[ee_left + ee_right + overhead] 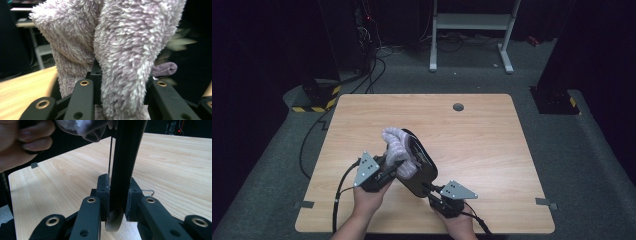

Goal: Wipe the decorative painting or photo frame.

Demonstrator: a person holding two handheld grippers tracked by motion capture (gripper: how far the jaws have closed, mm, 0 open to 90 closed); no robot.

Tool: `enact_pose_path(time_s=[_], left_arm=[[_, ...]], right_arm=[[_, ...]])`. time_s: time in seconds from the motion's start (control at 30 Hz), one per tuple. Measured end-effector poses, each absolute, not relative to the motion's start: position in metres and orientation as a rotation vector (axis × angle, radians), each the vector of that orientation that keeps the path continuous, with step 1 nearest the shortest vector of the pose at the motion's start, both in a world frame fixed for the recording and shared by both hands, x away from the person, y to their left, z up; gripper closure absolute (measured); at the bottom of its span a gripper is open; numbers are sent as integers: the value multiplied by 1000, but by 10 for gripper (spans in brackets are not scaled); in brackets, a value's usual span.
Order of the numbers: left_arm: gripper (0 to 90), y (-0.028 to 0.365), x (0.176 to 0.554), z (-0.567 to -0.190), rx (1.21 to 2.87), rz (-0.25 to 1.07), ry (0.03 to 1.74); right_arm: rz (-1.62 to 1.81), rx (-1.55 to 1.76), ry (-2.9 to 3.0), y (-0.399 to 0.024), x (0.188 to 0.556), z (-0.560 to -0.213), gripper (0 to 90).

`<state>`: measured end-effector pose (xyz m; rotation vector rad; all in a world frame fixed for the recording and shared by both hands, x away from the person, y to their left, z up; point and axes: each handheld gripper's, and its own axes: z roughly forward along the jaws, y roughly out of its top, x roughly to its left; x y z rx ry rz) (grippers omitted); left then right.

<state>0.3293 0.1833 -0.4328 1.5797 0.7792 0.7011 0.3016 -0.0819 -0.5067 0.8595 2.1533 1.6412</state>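
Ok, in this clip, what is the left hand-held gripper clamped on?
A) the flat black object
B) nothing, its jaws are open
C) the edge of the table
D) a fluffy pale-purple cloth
D: in the left gripper view the left hand-held gripper has its jaws pressed into the fluffy pale-purple cloth, while the right hand-held gripper pinches the flat black object.

Left tool (393, 167): jaw tips buried in the fluffy cloth (398, 148) in the high view; in the left gripper view the cloth (120, 50) runs off the top edge and covers most of the background. Right tool (117, 195): the black flat object (126, 157) it clamps is cut off at the top edge, identity undetermined. A pale tab (115, 221) under the jaws is unidentifiable. The hand (20, 142) and a cloth corner are blurred, partly out of frame.
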Motion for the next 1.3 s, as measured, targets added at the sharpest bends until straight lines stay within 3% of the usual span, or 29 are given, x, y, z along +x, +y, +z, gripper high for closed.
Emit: enact_pose_path(time_s=[0.23,0.53,1.07,1.3], left_arm=[[674,213,352,-442,1602,764,896],[679,219,358,-458,1650,759,932],[677,146,296,-445,1641,566,698],[677,151,302,-446,1633,595,699]], right_arm=[[1644,856,2153,-82,302,-507,780],[1642,857,2149,-81,302,-507,779],[1632,867,2153,-82,302,-508,778],[1636,876,2151,-82,303,-507,779]])
